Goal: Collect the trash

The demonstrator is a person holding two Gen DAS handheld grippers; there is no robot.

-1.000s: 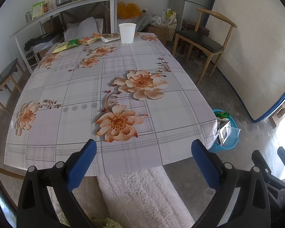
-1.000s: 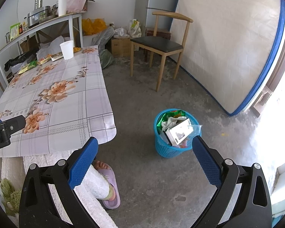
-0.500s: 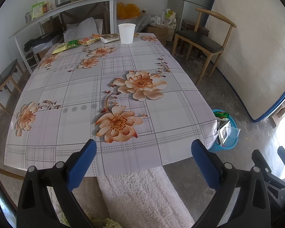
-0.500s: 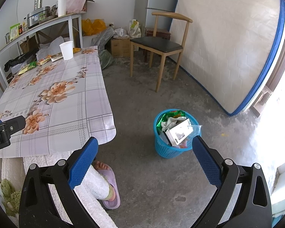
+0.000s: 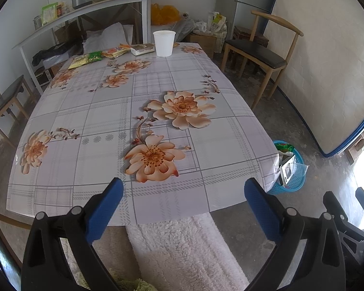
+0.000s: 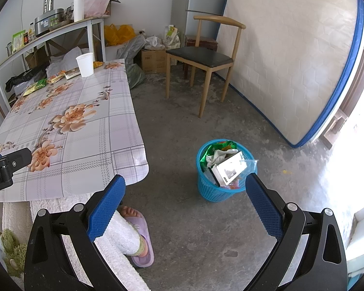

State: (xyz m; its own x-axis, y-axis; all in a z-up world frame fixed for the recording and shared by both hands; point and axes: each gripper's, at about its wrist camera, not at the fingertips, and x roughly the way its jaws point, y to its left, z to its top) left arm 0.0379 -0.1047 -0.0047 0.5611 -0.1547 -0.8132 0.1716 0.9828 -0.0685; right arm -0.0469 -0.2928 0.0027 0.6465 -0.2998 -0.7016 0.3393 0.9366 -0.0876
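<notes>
Both grippers hang at the near edge with nothing in them: the left gripper [image 5: 183, 195] has its jaws wide apart over the near end of the worktop [image 5: 104, 121], and the right gripper [image 6: 185, 191] has its jaws wide apart above the concrete floor [image 6: 182, 131]. Just past the right one sits the blue basket [image 6: 212, 191], beside the worktop's near right corner, already heaped with a white box [image 6: 229, 168], a green wrapper [image 6: 217, 146] and pale crumpled paper.

Way out at the far end lies the trash to collect: a white paper cup [image 5: 164, 43] standing upright, with snack packets [image 5: 88, 58] strung out to its left.

The risks, as I judge them: it is a long reach, so a clipped cup could topple, and the brimming basket may spill whatever lands on top.
</notes>
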